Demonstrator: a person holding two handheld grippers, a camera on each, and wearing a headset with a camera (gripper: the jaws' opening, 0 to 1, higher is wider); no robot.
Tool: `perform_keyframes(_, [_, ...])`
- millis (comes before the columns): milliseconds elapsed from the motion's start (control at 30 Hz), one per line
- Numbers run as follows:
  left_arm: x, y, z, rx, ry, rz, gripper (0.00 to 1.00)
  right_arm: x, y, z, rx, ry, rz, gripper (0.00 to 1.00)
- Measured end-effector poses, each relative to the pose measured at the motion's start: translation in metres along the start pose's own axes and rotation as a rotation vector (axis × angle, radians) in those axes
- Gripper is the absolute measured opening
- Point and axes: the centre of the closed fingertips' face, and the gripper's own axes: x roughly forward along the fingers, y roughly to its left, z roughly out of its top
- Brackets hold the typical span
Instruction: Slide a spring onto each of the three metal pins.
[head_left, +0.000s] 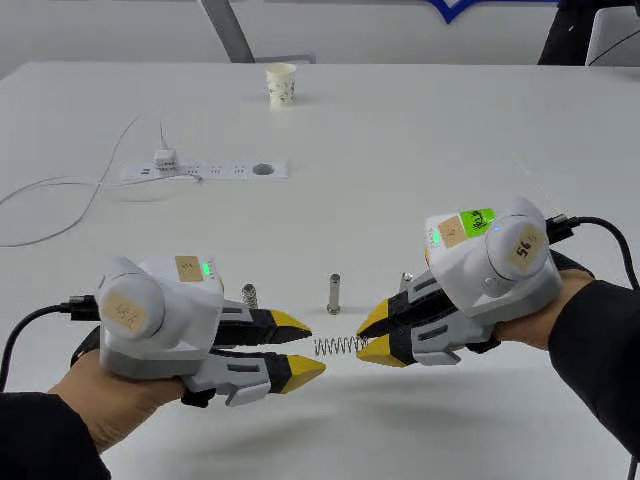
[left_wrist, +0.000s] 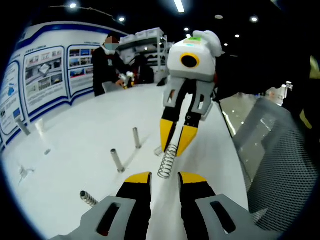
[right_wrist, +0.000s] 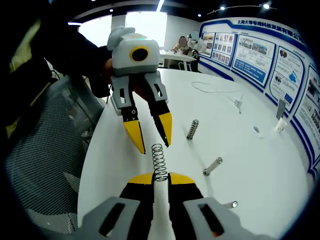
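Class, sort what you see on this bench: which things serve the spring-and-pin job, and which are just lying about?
Job: spring, sprung pin, middle pin, end pin, left tool, right tool.
Lying about: cup, power strip.

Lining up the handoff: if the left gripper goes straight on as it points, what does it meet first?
The free end of the spring that the right gripper holds, just ahead of the left gripper and probably between its open jaws.
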Motion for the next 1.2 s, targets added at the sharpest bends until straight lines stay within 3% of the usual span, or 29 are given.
perform_keyframes(300, [0.003,-0.004,0.002,0.031,-0.001,-0.020,0.12,-0.001,0.004,0.002,-0.016,0.013,0.015,0.11])
perform_keyframes(533, [0.003,-0.007,0.001,0.040,0.010,-0.026,0.12,-0.005,0.008,0.007,-0.028,0.016,0.019,0.11])
perform_keyframes(933, [0.004,-0.009,-0.003,0.059,0.032,-0.023,0.10,-0.011,0.012,0.029,-0.063,0.001,0.024,0.11])
perform_keyframes(1200, [0.004,-0.010,0.000,0.056,0.021,-0.023,0.10,-0.011,0.016,0.045,-0.098,0.000,0.022,0.11])
